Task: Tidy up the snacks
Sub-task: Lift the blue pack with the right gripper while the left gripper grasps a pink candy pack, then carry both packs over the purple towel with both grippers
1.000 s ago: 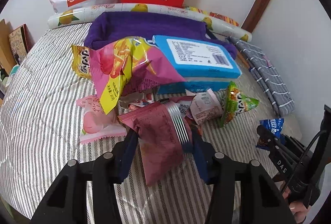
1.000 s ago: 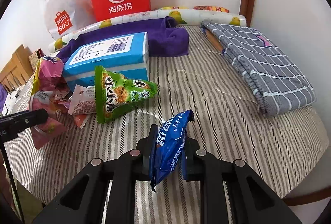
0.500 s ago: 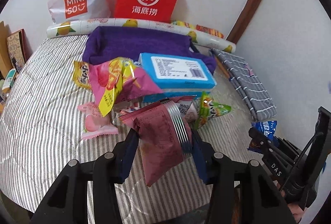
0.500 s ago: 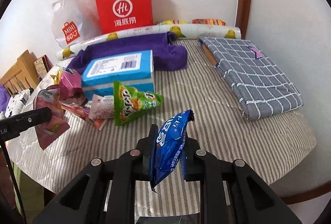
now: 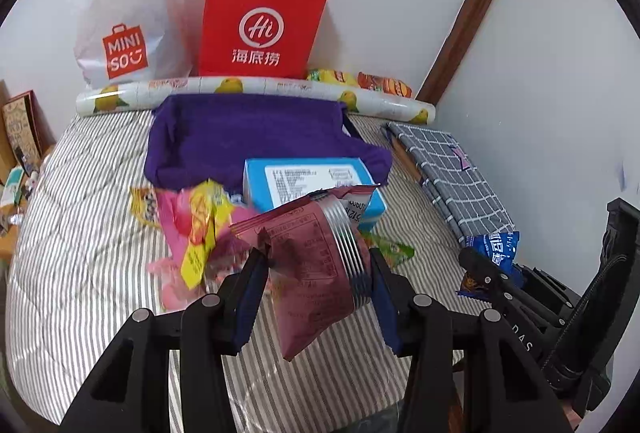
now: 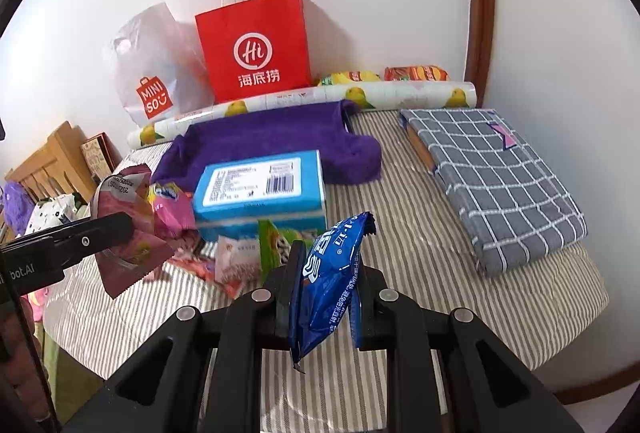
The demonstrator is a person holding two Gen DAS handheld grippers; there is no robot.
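Both my grippers are rising above the striped bedcover [image 6: 420,233]. Left gripper [image 5: 316,269] is clamping a maroon snack packet [image 5: 308,265]; right gripper [image 6: 324,281] is pinching a blue snack packet [image 6: 332,273]. Remaining snacks are lying beside the blue box [image 6: 260,185].

Bright even indoor light, soft shadows, strong fisheye bending, dark corners

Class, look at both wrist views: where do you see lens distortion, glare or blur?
Left wrist view: the door frame bows with fisheye distortion, dark corners ring the picture, glare streaks the maroon packet's silver band, and the pink packets look slightly smeared. Right wrist view: same bowing and dark corners; the blue packet carries small highlights.
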